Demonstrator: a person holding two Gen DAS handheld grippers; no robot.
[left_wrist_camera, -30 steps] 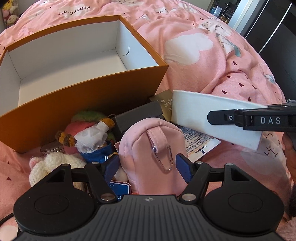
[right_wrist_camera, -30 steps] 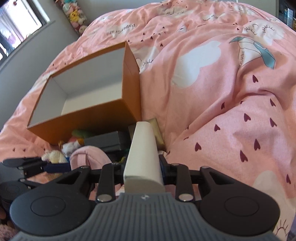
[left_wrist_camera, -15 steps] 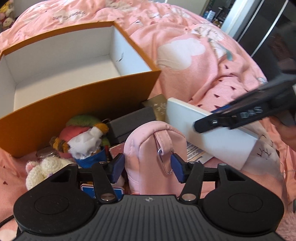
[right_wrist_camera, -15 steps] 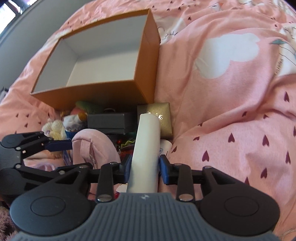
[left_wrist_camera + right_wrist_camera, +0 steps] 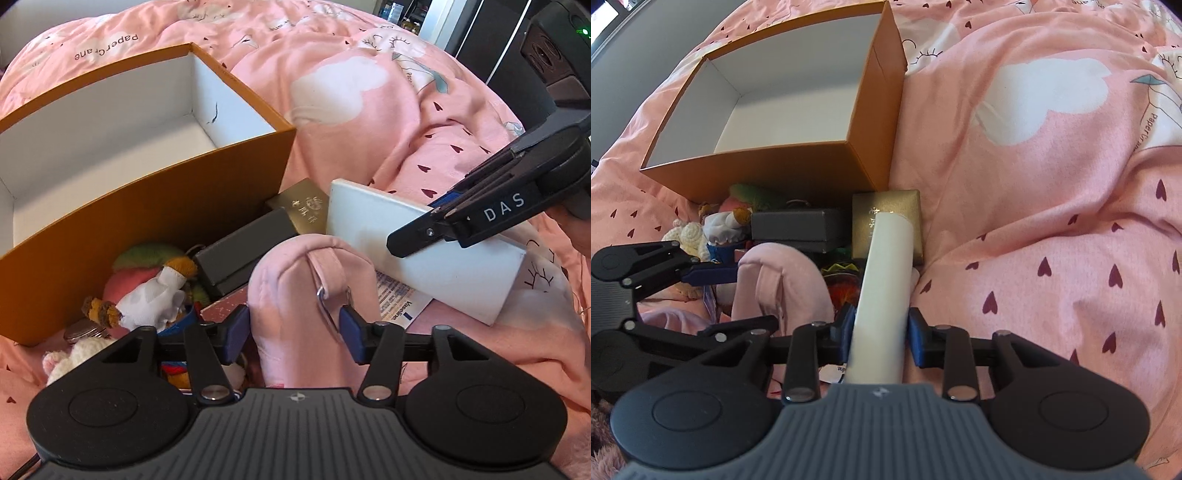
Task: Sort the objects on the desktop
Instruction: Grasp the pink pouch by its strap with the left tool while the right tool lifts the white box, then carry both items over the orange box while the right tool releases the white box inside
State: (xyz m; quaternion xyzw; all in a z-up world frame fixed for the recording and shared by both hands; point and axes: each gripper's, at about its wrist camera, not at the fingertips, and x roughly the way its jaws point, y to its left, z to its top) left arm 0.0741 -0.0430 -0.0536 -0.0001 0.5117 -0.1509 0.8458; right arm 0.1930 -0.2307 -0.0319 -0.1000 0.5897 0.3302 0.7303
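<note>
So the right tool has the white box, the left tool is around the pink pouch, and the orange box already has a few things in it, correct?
Not quite: the orange box is empty, as the right wrist view shows. The rest stands: right tool grips the white box, left tool around the pink pouch.

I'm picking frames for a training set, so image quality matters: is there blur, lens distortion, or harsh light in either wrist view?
Left wrist view: sharp, but the fisheye bows the orange box front wall into a curve; sunlight brightens its white interior. Right wrist view: the white box smears soft near the right gripper, the bedspread stays crisp, and the picture's edges curve.
</note>
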